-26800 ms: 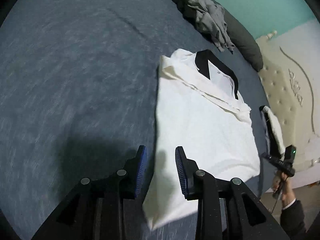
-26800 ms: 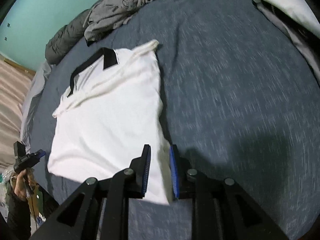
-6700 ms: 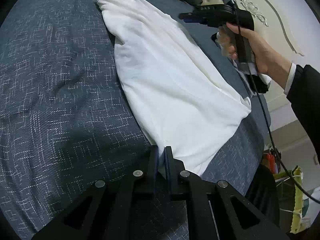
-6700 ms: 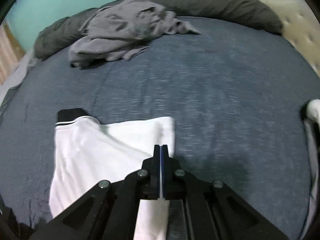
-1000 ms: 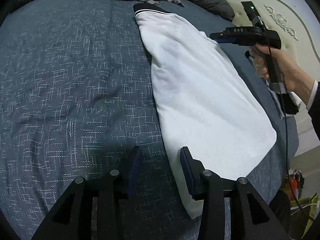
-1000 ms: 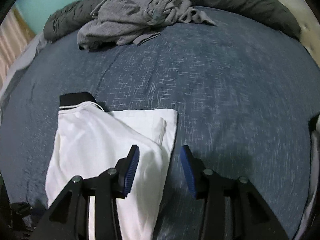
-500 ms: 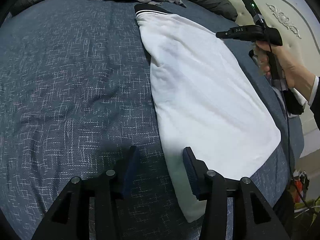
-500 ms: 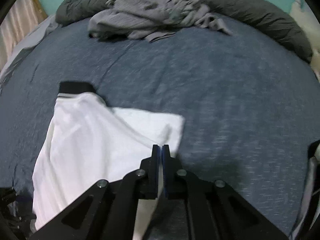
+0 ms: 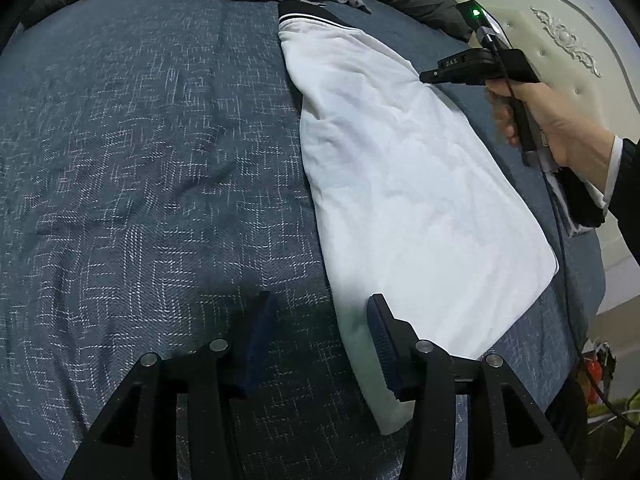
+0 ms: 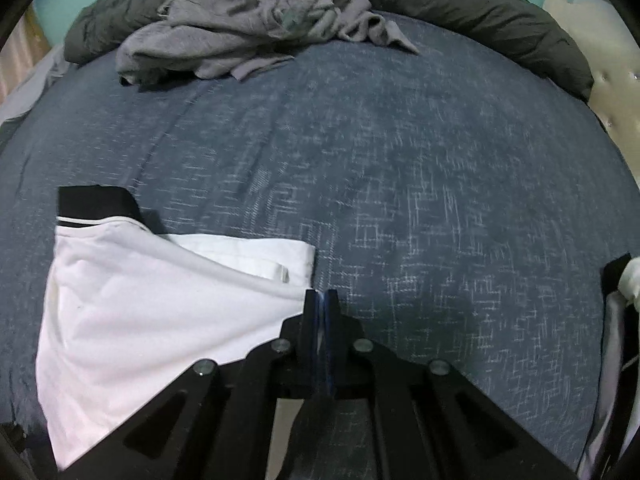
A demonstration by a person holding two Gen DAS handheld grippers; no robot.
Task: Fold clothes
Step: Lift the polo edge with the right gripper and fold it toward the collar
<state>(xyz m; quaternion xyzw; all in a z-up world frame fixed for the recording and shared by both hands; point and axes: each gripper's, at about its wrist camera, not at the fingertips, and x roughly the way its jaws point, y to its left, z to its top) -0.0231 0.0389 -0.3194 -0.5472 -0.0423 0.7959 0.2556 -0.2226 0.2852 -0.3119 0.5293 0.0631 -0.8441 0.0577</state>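
A white polo shirt point(image 9: 404, 184) with a black collar point(image 9: 308, 14) lies folded lengthwise into a long strip on the blue bedspread point(image 9: 140, 152). My left gripper point(image 9: 320, 340) is open just above the strip's near hem corner, its right finger over the cloth. In the right wrist view the shirt point(image 10: 160, 312) lies at the lower left, collar point(image 10: 96, 202) pointing away. My right gripper point(image 10: 321, 300) is shut at the shirt's right edge near the shoulder; whether cloth sits between the pads I cannot tell. The right gripper also shows in the left wrist view point(image 9: 476, 66), held by a hand.
A crumpled grey garment point(image 10: 256, 20) and a dark bolster point(image 10: 480, 12) lie at the far end of the bed. A cream padded headboard point(image 9: 568, 36) stands at the right. Folded dark and white clothes point(image 10: 624, 320) lie at the bed's right edge.
My right gripper has closed, from wide open a second ago, and moved to the shirt's right edge. My left gripper stays open near the hem and has shifted little.
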